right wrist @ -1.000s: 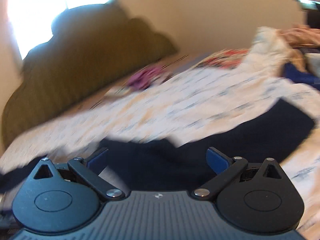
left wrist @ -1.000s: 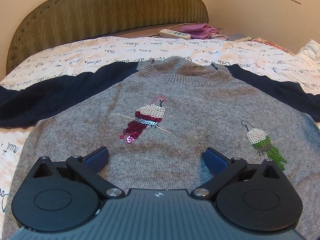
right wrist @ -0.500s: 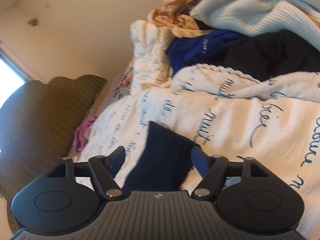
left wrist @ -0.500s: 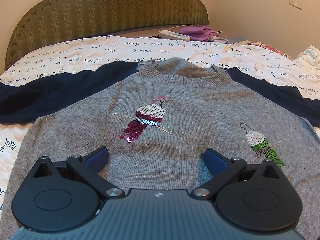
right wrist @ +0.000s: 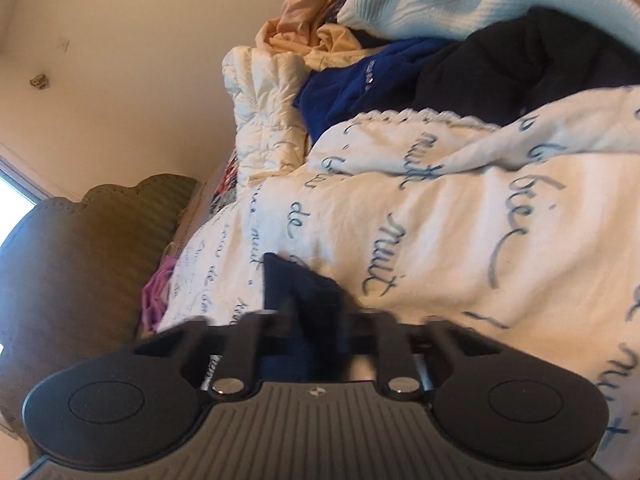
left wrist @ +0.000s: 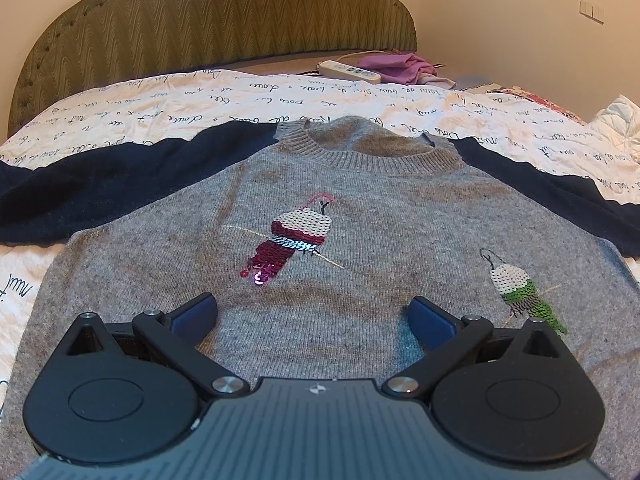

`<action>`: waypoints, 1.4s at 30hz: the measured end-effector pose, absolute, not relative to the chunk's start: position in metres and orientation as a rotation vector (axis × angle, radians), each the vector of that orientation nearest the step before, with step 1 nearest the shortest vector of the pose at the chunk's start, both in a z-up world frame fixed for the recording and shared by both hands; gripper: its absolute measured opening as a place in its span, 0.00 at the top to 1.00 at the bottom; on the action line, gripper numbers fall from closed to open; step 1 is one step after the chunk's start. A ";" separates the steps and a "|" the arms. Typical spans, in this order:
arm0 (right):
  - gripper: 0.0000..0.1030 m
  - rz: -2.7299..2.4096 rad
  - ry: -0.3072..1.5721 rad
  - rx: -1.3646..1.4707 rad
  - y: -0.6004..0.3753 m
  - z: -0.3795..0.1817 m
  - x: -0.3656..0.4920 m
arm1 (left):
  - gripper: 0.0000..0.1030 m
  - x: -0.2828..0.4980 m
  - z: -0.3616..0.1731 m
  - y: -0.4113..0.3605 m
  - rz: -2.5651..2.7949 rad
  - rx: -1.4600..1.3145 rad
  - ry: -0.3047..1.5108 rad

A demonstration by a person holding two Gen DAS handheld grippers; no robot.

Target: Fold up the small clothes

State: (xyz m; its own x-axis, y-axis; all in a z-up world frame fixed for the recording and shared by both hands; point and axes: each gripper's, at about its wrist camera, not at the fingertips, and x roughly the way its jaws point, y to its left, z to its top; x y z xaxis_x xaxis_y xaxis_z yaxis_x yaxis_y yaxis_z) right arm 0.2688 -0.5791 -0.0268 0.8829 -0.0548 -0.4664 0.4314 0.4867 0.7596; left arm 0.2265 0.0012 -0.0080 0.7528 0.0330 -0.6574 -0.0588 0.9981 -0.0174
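A small grey knit sweater (left wrist: 360, 216) with navy sleeves lies flat, front up, on the bed, with two sequin birds on its chest. My left gripper (left wrist: 314, 314) is open and empty, low over the sweater's lower front. In the right wrist view, my right gripper (right wrist: 312, 320) is rolled sideways and shut on the end of the navy sleeve (right wrist: 304, 292). The sleeve end sticks out past the fingers over the bedspread (right wrist: 460, 240).
A white bedspread (left wrist: 240, 96) with script print covers the bed. An olive headboard (left wrist: 216, 20), a power strip (left wrist: 348, 71) and a purple cloth (left wrist: 400, 68) are at the back. A pile of clothes (right wrist: 440, 40) and a white quilt (right wrist: 264, 108) lie beyond the right gripper.
My right gripper swung and rolled over to the sleeve end, then closed on it. My left gripper stayed open over the sweater, barely moving.
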 end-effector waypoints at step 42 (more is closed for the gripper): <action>0.42 0.362 0.590 0.717 -0.299 -0.039 0.190 | 0.02 0.302 0.008 -0.009 -0.325 -0.630 0.843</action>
State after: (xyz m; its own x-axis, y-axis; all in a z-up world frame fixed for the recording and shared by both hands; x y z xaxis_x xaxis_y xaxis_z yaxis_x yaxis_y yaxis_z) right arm 0.1904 -0.2993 -0.0387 0.7798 0.4996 -0.3772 -0.1106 0.7030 0.7025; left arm 0.3020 -0.0091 0.0078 0.6317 -0.5031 -0.5897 0.0238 0.7730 -0.6340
